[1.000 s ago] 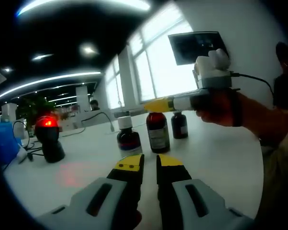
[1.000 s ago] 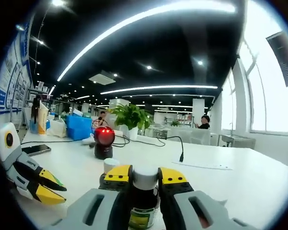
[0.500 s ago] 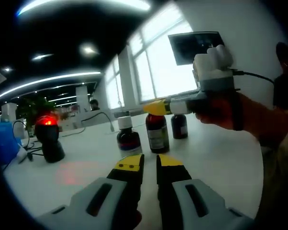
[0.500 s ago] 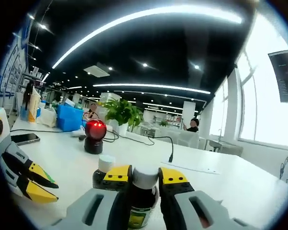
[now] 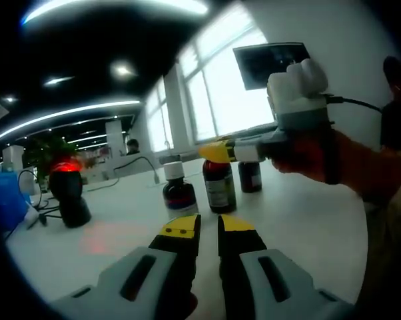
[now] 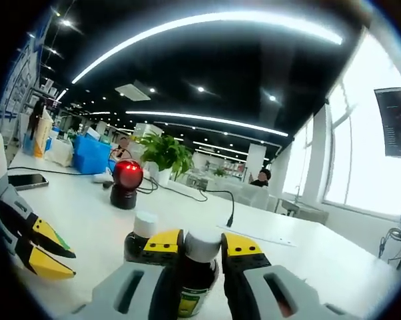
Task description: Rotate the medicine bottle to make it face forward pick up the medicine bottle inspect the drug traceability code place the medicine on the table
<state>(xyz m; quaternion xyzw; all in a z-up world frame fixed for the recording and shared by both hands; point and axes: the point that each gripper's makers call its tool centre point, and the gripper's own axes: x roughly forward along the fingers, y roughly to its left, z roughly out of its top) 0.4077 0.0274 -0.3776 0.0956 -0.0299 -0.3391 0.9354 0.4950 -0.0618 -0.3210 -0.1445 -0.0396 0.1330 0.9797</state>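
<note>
A: What has changed since the earlier frames?

B: In the left gripper view, the right gripper (image 5: 214, 151) is seen slightly raised and drawn a little to the left, with the medicine bottle (image 5: 220, 185) still clamped at its neck. In the right gripper view, the scene has dropped a little, so the camera has been lifted and tilted.

A: How is the hand posed?

B: The right gripper is held level by a hand (image 5: 306, 152) reaching in from the right, with a cable trailing from its white body. The bottle is gripped between the yellow-tipped jaws, just under its white cap, upright, low over the white table (image 5: 300, 213); whether its base has left the table cannot be told.

A: And the left gripper (image 5: 208, 225)?

B: Its jaws are nearly shut, a thin gap remains, and nothing is held. It is seen at the left of the right gripper view, low over the table.

A: Can any writing be read?

B: No. A pale label is seen on the held bottle, but its print is too blurred. 2 more dark bottles stand near it: a white-capped bottle (image 5: 178, 189) to its left and a dark-capped bottle (image 5: 250, 175) behind. A red-lit barcode scanner (image 5: 70, 193) stands well apart, with a red glow cast on the table.
</note>
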